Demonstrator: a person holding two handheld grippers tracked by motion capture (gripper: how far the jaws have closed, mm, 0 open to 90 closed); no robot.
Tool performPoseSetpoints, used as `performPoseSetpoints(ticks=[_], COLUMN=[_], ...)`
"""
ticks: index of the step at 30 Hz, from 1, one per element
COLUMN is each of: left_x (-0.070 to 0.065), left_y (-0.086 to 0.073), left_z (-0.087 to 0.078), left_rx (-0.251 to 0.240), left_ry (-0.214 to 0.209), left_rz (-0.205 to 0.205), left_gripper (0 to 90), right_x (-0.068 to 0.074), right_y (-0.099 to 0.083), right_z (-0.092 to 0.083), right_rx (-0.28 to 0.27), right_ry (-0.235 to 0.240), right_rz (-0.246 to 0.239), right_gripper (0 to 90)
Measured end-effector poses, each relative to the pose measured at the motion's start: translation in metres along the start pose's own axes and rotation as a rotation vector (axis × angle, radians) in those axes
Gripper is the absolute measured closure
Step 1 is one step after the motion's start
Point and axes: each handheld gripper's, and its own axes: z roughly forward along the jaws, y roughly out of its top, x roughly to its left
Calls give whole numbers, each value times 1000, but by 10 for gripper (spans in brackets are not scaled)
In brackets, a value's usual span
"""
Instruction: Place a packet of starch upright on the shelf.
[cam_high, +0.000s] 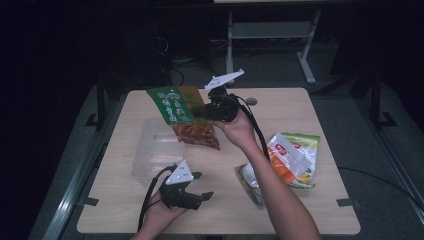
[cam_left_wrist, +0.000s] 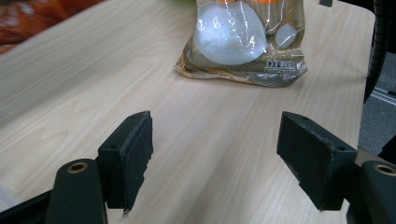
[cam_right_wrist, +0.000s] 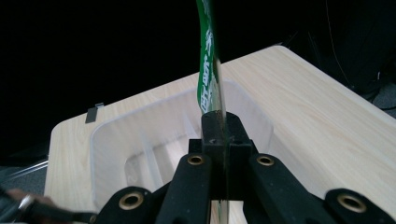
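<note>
My right gripper (cam_high: 196, 113) is shut on a green snack packet (cam_high: 171, 105), lifted above the table; in the right gripper view the packet (cam_right_wrist: 208, 65) stands edge-on between the closed jaws (cam_right_wrist: 218, 128), over a clear plastic bin (cam_right_wrist: 112, 140). The bin (cam_high: 155, 145) sits on the table left of centre. An orange-red snack bag (cam_high: 196, 134) lies beside the bin, under the lifted packet. My left gripper (cam_high: 202, 186) is open near the front edge, empty; its pads (cam_left_wrist: 133, 149) stand wide apart, pointing at a brown packet with a white round item (cam_left_wrist: 238, 39).
A pile of packets (cam_high: 292, 157) lies at the right of the wooden table (cam_high: 310, 210), with the brown one (cam_high: 250, 182) nearest the middle. A metal table frame (cam_high: 270, 35) stands behind on the floor. Dark surroundings flank the table.
</note>
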Motion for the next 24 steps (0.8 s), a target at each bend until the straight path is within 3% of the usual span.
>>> performPoseSetpoints(ticks=[15,24], left_x=[2,4], left_y=[0,-2], left_z=[2,-1], left_rx=[11,8], left_ry=[1,3], left_rz=[7,-2], left_gripper=[264,265], right_x=[-8,-13], right_y=[18,29], right_z=[31,64], right_rx=[-11,-16], right_ry=[14,21], right_rz=[5,8], right_gripper=[898,898])
